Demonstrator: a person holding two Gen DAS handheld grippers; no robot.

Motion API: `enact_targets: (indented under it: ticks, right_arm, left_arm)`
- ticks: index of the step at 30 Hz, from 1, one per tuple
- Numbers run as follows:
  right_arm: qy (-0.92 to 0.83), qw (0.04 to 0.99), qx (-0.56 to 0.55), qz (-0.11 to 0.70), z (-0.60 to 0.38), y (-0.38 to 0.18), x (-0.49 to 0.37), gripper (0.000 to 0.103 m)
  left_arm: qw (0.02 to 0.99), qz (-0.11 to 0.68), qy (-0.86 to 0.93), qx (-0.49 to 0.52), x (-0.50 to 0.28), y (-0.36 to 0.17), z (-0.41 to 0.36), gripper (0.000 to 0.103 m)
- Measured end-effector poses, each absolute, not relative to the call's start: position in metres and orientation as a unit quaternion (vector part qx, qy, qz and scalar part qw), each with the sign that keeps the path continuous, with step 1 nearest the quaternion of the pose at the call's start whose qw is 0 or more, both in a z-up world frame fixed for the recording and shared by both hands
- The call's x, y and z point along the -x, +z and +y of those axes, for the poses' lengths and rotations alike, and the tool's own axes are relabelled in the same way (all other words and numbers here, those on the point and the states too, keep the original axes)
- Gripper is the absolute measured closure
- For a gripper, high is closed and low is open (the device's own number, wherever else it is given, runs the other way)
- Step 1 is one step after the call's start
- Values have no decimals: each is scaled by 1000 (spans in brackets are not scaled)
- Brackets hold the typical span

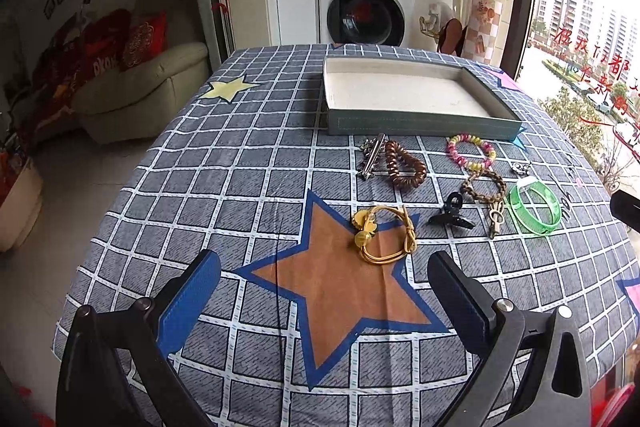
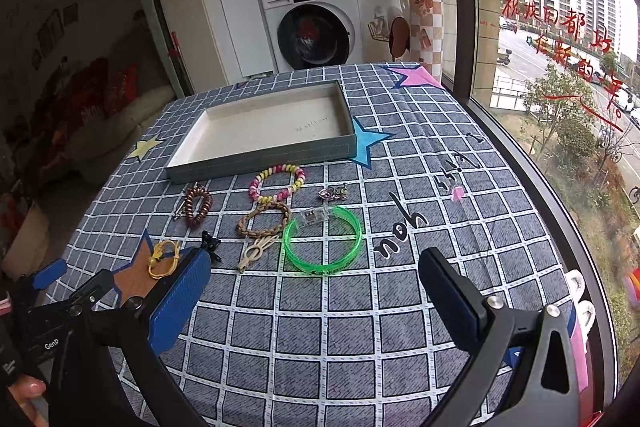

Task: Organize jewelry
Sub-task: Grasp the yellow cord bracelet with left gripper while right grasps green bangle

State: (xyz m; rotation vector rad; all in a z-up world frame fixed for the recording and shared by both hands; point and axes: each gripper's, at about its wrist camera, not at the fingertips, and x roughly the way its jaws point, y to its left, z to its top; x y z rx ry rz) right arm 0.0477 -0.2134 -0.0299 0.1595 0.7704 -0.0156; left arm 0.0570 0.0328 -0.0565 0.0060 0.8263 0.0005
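An empty grey tray (image 1: 420,126) (image 2: 260,157) with a white floor lies on the checked tablecloth. In front of it lie a gold cord bracelet (image 1: 384,235) (image 2: 164,259), a brown spiral hair tie (image 1: 404,163) (image 2: 198,205), a silver clip (image 1: 372,157), a pink and yellow bracelet (image 1: 472,151) (image 2: 278,183), a braided brown bracelet (image 1: 484,191) (image 2: 264,219), a black claw clip (image 1: 450,213) (image 2: 210,243) and a green bangle (image 1: 534,207) (image 2: 324,241). My left gripper (image 1: 324,291) is open just short of the gold bracelet. My right gripper (image 2: 314,287) is open just short of the green bangle.
A small silver charm (image 1: 520,169) (image 2: 332,193) lies right of the pink bracelet. A washing machine (image 1: 366,7) stands behind the table, a sofa (image 1: 140,87) to the left, a window (image 2: 560,67) to the right. The table edge runs close on the right.
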Motion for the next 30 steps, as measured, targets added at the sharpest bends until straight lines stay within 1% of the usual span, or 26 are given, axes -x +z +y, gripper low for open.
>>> enact_targets:
  ticks: [6,11,14,16,17,18,20,23,24,25,26,27,28,29,30]
  right_arm:
    - [-31,894,-89,438,-239,-55,-78,0]
    - [-35,876,-88,474,-248,-74,-108,0]
    - [-37,866,-86,491,-248,-84,-124,3]
    - [-36,861,-84,501,-247,-92,-134,4]
    - [-36,858,-81,507,-246,-95,-138,8]
    - [-35,855,-77,511,-244,-98,-142,16]
    - [-35,847,-68,525,-241,-105,-148,25]
    - [-39,850,-39,524,-233,-107,-151,29]
    - [-39,850,-31,525,-231,-107,-151,32]
    - [-41,850,-22,524,-228,-108,-151,33]
    - [-41,851,-14,523,-227,-108,-149,37]
    - [-37,853,-13,521,-226,-108,-148,42]
    - [-36,853,-11,521,-226,-106,-147,45]
    - [-33,853,-10,521,-225,-105,-145,55]
    - [-30,854,-8,520,-224,-104,-144,70]
  left_arm:
    - [890,455,-14,1,-95,-85,31,0]
    - [885,465,-21,-21,-114,-94,20,0]
    - [881,472,-29,-21,-123,-98,18,0]
    - [875,482,-34,-26,-129,-103,16,6]
    - [874,484,-37,-23,-131,-105,15,6]
    - [874,483,-42,-18,-131,-105,16,7]
    - [874,482,-47,-19,-133,-105,14,11]
    - [876,478,-62,-28,-130,-102,6,29]
    - [877,474,-68,-32,-128,-100,3,45]
    - [878,471,-75,-37,-127,-99,0,67]
    - [878,471,-80,-41,-126,-99,-1,70]
    - [877,471,-82,-40,-126,-98,-2,70]
    - [877,471,-88,-34,-126,-98,-2,70]
    - [876,472,-96,-22,-126,-98,0,70]
    - [874,475,-105,-9,-126,-97,2,70]
